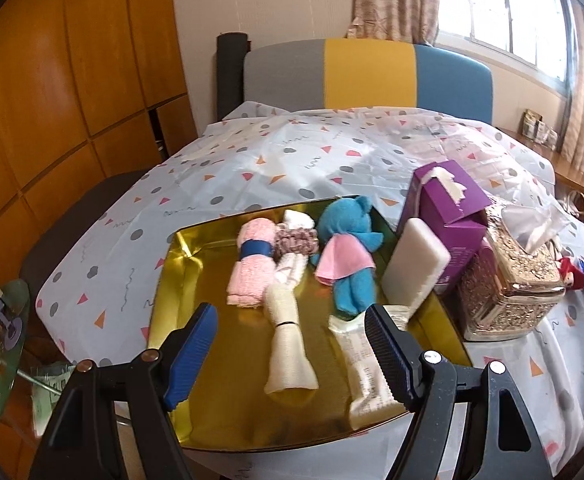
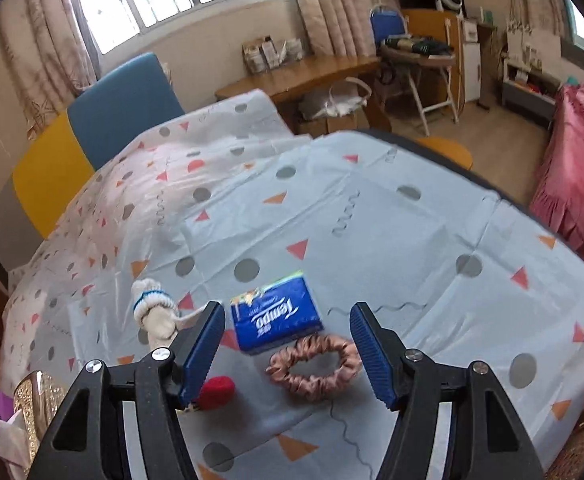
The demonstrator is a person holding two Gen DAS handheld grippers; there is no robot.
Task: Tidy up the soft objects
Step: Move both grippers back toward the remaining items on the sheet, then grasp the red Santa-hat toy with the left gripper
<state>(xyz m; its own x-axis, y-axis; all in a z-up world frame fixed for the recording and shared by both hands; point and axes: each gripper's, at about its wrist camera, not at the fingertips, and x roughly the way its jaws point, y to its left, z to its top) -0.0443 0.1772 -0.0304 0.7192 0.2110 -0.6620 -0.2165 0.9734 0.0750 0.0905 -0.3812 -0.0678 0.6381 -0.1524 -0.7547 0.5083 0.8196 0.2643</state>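
Note:
In the left wrist view a gold tray [image 1: 180, 280] holds a rolled pink towel [image 1: 250, 272], a blue plush toy [image 1: 348, 248], a cream sock [image 1: 288, 344], a white tube [image 1: 368, 376], a brown scrunchie [image 1: 296, 240] and a white sponge [image 1: 416, 264]. My left gripper [image 1: 292, 356] is open above the tray's near side, empty. In the right wrist view a pink scrunchie [image 2: 316, 364], a blue Tempo tissue pack [image 2: 274, 316], a white rolled sock [image 2: 154, 312] and a red soft item [image 2: 216, 392] lie on the patterned tablecloth [image 2: 412, 248]. My right gripper [image 2: 288, 356] is open above the scrunchie, empty.
A purple tissue box [image 1: 452, 204] and an ornate gold tissue box [image 1: 508, 276] stand right of the tray. A small red toy [image 1: 572, 276] lies beyond them. A grey, yellow and blue chair back [image 1: 368, 72] stands at the table's far side. A pink bedspread [image 2: 576, 176] is at the right.

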